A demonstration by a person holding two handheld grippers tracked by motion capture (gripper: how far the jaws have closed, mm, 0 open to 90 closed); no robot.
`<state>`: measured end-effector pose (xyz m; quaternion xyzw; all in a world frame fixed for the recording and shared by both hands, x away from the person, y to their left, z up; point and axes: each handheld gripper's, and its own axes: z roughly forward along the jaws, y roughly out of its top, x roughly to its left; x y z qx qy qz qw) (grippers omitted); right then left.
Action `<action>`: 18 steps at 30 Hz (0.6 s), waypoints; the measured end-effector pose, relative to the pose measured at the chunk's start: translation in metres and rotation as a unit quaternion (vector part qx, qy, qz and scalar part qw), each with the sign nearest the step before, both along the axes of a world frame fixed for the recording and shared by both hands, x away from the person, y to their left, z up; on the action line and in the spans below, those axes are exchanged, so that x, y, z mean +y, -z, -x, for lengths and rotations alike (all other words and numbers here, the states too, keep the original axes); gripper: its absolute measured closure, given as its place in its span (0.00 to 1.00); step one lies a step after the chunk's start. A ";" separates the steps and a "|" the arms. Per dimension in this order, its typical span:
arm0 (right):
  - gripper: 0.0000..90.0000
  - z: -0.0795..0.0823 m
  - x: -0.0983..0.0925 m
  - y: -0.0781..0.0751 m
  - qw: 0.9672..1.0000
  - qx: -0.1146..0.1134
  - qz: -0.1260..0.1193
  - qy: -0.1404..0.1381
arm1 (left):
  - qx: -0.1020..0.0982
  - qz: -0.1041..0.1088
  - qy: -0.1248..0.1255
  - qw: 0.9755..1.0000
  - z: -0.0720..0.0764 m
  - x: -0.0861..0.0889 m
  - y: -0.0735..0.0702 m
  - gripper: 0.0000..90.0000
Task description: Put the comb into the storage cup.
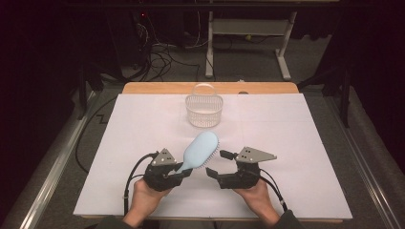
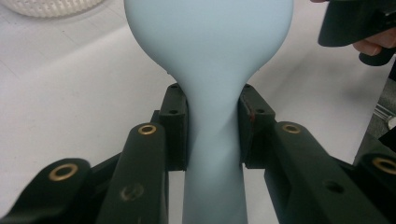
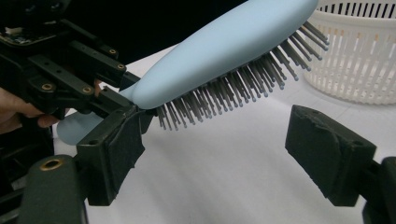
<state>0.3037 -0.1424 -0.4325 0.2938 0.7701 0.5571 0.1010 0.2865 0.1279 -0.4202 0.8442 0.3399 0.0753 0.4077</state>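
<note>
A: We had the brush (image 1: 201, 150) clamped by its handle in the left tool (image 1: 184, 172), both pads pressed on the narrow neck just below the head.

B: And the right tool (image 1: 217, 164)?

A: Its jaws stood apart with nothing between them. It sat just beside the brush, on the bristle side, pointing in toward it.

B: Which way did the brush run?

A: Its long axis went from the left tool up and away toward the basket (image 1: 204, 110), head leading, held off the desk (image 1: 296, 157). The back faced up and to the left; the bristles (image 3: 233, 91) faced down toward the right tool.

B: So the head lay between our right tool and the basket?

A: More or less. In the right gripper view the head hung above the gap of the spread jaws, with the basket behind it. The basket stood well apart from both tools, at the far side of the desk.

B: Then we judged the right hand nearer the head, the left holding the handle end.

A: Yes, any handover would turn on that.
</note>
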 end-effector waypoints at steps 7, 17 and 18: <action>0.22 -0.004 0.001 0.000 1.000 0.019 -0.010 -0.001 | -0.001 -0.003 0.004 1.000 0.000 -0.004 0.001 0.75; 0.19 -0.008 0.010 0.000 0.999 0.035 -0.015 -0.005 | -0.001 -0.003 0.009 1.000 0.000 -0.008 0.002 0.75; 0.19 -0.009 0.011 -0.001 0.999 0.037 -0.015 -0.005 | -0.001 -0.003 0.010 1.000 0.001 -0.008 0.002 0.75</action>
